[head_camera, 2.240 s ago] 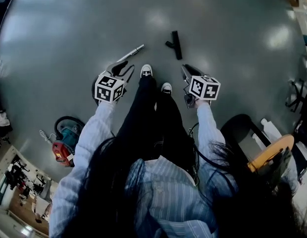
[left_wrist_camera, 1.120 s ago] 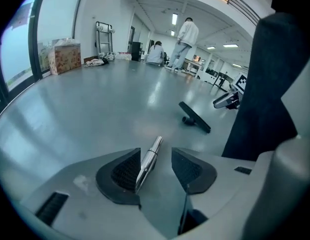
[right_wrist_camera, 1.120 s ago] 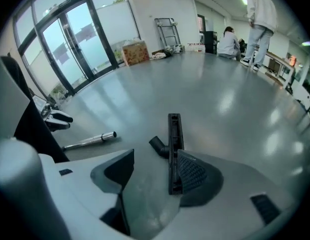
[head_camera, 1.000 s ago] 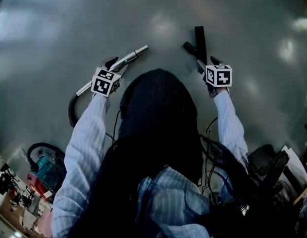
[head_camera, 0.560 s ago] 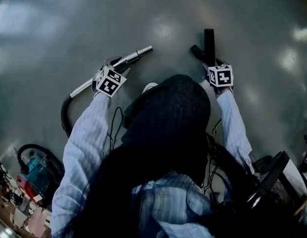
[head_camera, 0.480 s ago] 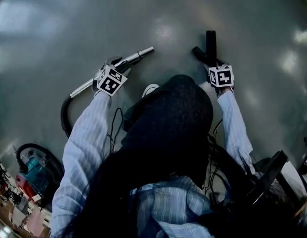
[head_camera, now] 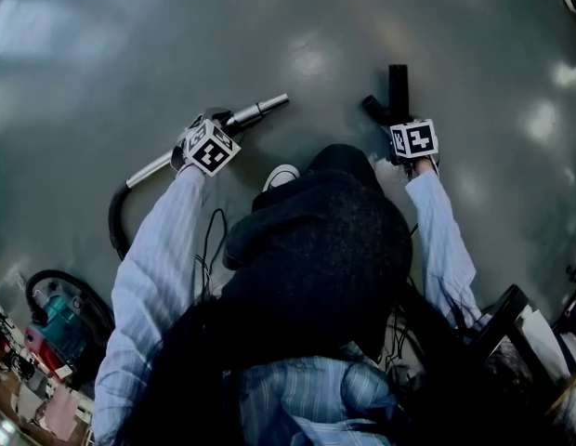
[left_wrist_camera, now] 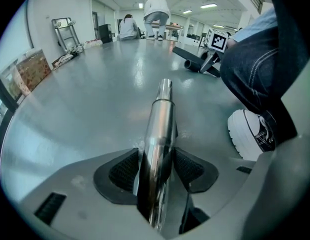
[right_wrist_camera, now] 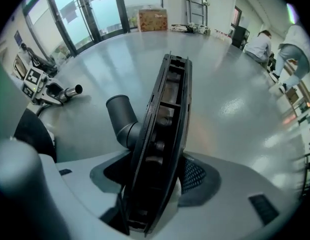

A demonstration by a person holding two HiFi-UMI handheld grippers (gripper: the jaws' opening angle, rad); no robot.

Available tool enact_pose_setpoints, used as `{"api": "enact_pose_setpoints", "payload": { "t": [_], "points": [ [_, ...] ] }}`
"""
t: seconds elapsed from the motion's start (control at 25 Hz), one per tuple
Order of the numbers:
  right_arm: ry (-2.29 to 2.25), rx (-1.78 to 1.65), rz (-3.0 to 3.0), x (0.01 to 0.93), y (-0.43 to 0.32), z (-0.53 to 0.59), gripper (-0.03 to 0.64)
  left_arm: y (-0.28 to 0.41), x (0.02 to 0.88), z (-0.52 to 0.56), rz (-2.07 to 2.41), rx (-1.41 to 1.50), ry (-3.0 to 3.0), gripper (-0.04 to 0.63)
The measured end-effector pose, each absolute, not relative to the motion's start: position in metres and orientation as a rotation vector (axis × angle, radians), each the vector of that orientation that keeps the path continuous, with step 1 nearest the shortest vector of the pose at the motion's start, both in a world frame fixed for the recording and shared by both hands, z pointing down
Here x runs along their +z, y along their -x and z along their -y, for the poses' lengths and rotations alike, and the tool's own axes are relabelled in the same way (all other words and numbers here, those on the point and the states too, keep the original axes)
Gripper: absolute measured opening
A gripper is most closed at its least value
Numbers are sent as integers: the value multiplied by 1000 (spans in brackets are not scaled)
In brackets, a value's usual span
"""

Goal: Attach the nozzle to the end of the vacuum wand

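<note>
The silver vacuum wand [head_camera: 255,112] lies on the grey floor, with its open end pointing up and right. My left gripper [head_camera: 216,124] is down over it, jaws wide. In the left gripper view the wand [left_wrist_camera: 161,124] runs between the two dark pads and the left gripper [left_wrist_camera: 156,170] is open around it. The black floor nozzle [head_camera: 397,84] lies to the right of the wand. My right gripper [head_camera: 400,126] is at its near end. In the right gripper view the nozzle [right_wrist_camera: 165,129] stands on edge between the pads, its round neck [right_wrist_camera: 120,115] pointing left, and the right gripper [right_wrist_camera: 154,178] is open around it.
A black hose [head_camera: 114,223] curves from the wand's rear to a teal and red vacuum body [head_camera: 48,321] at the lower left. A white shoe [head_camera: 281,175] is planted between the two grippers. Far across the hall stand people [left_wrist_camera: 156,9] and a trolley [left_wrist_camera: 65,30].
The person has crouched and both grippers have sunk to the floor. The left has come down over the wand and the right over the nozzle's near end.
</note>
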State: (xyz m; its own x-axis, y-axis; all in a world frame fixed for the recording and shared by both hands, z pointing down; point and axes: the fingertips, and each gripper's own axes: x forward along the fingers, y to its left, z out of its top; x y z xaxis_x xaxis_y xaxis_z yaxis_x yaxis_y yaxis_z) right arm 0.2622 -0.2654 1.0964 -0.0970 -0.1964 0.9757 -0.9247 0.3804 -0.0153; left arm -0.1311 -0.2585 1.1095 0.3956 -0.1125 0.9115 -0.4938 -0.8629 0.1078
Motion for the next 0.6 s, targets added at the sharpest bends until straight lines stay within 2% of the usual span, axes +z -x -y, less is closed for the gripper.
{"api": "enact_pose_setpoints", "payload": {
  "t": [0.32,0.6],
  "points": [
    [-932,638,1677,1086,-235,285,267,143,1113,254,447,1478,-2259,189],
    [-749,403,1885,1050,-171,329,267,137,1095,243,418,1485,-2327,179]
  ]
}}
